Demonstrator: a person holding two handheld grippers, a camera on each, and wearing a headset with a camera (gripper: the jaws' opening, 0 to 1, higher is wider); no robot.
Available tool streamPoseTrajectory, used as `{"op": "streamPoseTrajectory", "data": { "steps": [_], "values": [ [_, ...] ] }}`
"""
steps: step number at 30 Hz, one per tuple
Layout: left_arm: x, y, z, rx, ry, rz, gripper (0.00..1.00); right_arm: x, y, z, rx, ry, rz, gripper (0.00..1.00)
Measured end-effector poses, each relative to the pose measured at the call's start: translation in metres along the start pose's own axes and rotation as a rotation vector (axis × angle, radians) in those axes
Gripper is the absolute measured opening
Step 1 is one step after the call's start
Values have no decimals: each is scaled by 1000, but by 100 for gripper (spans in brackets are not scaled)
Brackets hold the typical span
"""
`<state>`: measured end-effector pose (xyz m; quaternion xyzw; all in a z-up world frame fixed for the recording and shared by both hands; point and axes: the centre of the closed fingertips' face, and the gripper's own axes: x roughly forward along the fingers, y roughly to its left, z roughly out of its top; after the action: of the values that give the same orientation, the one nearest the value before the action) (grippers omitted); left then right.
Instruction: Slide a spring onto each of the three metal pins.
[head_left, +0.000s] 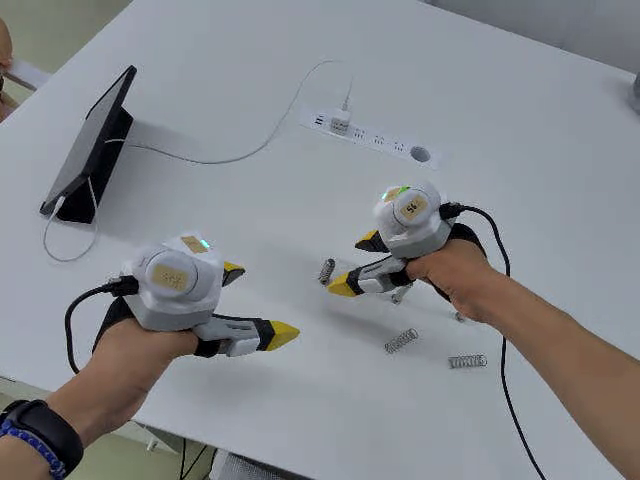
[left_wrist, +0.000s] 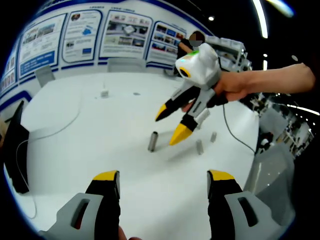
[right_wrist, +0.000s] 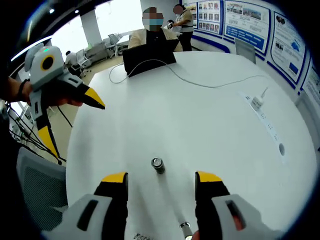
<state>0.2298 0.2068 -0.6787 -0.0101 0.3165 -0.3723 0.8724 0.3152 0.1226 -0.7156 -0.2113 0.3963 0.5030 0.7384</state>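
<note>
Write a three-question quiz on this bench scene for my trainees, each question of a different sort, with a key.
1. True or false: the right gripper is shut on a spring.
2. Where do the two loose metal coil springs lie? A: in a tray; B: on the white table beside the person's right forearm; C: on the floor.
3. What is plugged into the white power strip?
Key: 1 false, its jaws stand open and empty; 2 B; 3 a white charger with a thin cable.
</note>
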Motion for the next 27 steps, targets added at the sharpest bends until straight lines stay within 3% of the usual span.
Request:
{"op": "streamPoseTrajectory", "data": {
  "steps": [8, 16, 27],
  "values": [
    [-2, -2, -2, 5, 10, -3, 72, -18, -5, 7, 144, -140, -48, 58],
    [1, -9, 0, -5, 5, -9, 72, -34, -3, 8, 188, -206, -82, 61],
    [6, -16, 4, 2, 8, -18, 73, -49, 6, -16, 212, -198, -100, 67]
  ]
}}
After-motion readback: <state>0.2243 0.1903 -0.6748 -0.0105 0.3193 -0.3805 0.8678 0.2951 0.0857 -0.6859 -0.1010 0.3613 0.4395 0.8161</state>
